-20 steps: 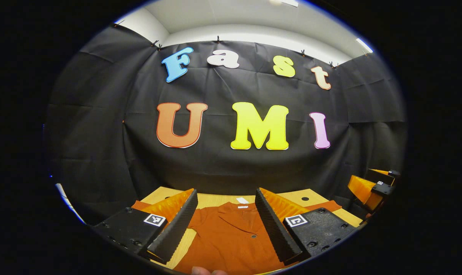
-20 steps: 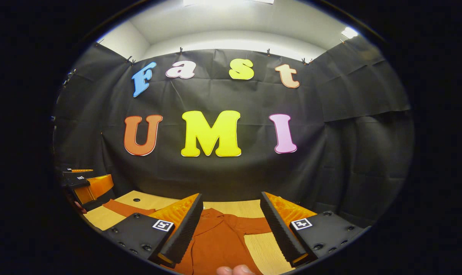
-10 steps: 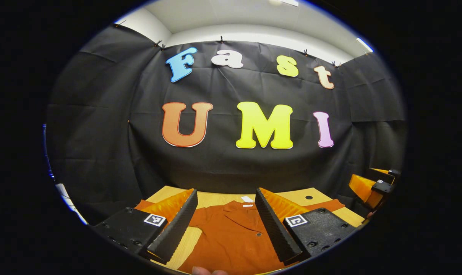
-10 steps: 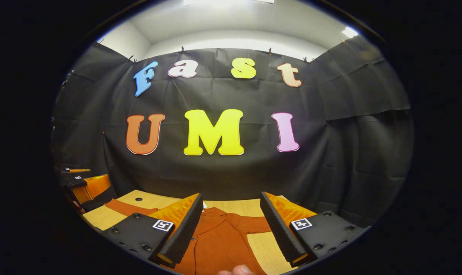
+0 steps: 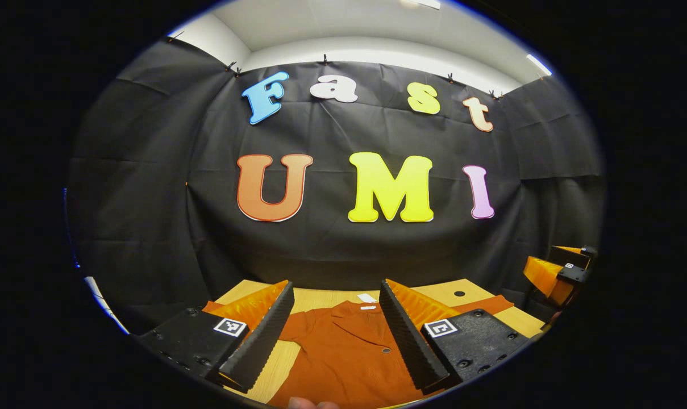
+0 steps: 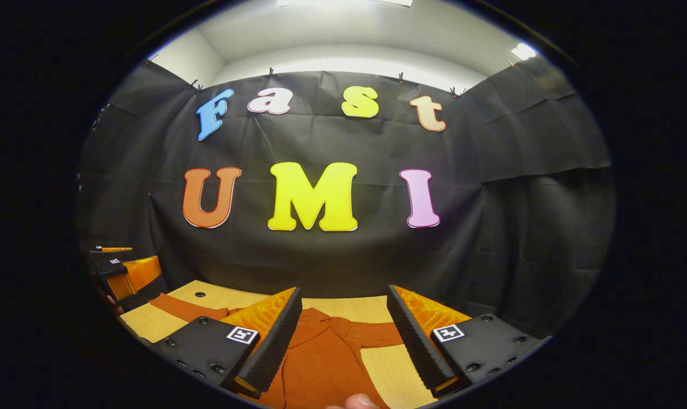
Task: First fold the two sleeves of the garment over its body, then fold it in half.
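While both grippers (image 5: 336, 332) (image 6: 343, 335) hover with fingers apart above the shirt (image 5: 349, 352) at frame bottom, I should pinch each sleeve (image 6: 377, 335) near its cuff.

Black cloth wall (image 5: 332, 250) clipped beneath white ceiling (image 6: 343, 34) with lit panels, pale wooden table (image 6: 343, 308) below.

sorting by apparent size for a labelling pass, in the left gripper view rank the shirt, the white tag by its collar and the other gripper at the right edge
1. shirt, largest by far, partly hidden behind the fingers.
2. right gripper, smaller, cut off at the edge.
3. white tag, smallest.
These are apparent sizes; the fisheye lens distorts them.
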Motion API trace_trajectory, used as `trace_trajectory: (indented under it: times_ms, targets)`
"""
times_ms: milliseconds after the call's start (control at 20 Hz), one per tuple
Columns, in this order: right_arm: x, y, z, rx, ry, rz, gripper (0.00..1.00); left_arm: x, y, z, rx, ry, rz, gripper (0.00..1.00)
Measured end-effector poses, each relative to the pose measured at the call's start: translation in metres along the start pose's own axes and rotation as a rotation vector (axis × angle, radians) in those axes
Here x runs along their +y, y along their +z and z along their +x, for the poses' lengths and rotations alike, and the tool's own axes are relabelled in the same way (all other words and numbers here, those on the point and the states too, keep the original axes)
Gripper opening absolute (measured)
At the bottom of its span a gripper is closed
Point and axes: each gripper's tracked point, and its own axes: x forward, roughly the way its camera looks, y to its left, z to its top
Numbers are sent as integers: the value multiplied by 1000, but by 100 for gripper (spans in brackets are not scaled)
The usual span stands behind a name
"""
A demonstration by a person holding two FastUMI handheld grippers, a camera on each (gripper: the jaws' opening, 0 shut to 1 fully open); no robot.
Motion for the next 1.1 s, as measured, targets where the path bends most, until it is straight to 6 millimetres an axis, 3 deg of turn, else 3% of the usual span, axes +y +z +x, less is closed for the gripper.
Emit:
trace_trajectory:
  times_ms: [600, 1100]
  targets:
    - [-1, -3, -4, 4, 2, -15, 95, -2, -4, 4, 4, -11, -22, 98]
    - [15, -11, 2, 21, 14, -1, 95, -3, 0, 4, -12, -24, -15, 98]
